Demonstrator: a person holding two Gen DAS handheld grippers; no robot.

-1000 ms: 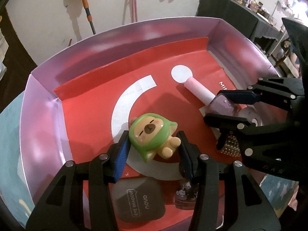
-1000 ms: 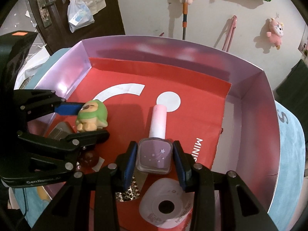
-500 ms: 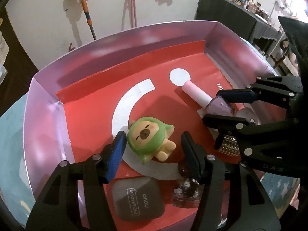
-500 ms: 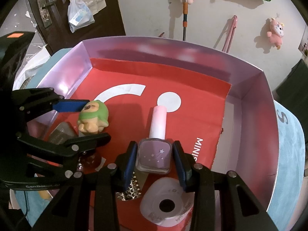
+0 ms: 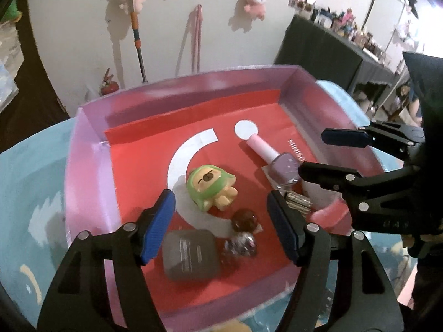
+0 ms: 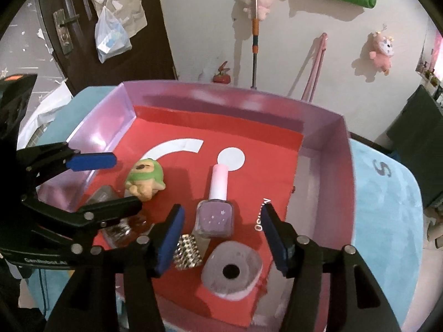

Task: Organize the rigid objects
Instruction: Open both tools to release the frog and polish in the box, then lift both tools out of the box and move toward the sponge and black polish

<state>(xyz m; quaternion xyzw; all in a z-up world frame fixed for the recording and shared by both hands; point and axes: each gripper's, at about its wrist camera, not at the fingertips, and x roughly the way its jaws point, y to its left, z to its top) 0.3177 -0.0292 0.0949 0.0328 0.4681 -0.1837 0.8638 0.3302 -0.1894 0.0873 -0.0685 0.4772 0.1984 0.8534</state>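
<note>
The left fingers stand wide with nothing between the pads; they have just been opening, and the green toy lies free on the tray floor at 12 o'clock from them, on its back with its feet toward 4 o'clock. The right fingers are likewise wide and have just been opening; the polish bottle lies flat between and just beyond them, touched by neither pad, its pink cap pointing to 12 o'clock at a white dot printed on the red liner.

Both things lie inside the pink tray, which sits on a light blue desk.

In the left wrist view, a grey compact lies at 6 o'clock from the toy, near the tray's front wall. A dark red bead and a glittery clear piece lie at 4 o'clock from the toy, close together. The bottle sits at 3 o'clock from the toy, well apart from it, with the right fingers' black frame reaching in from the right edge.

In the right wrist view, a studded metal piece lies at 7 o'clock from the bottle, just beside its base. A round pale case with a dark hole in its middle lies at 6 o'clock from the bottle. The toy is at 10 o'clock from the bottle, between the left fingers' two arms.
</note>
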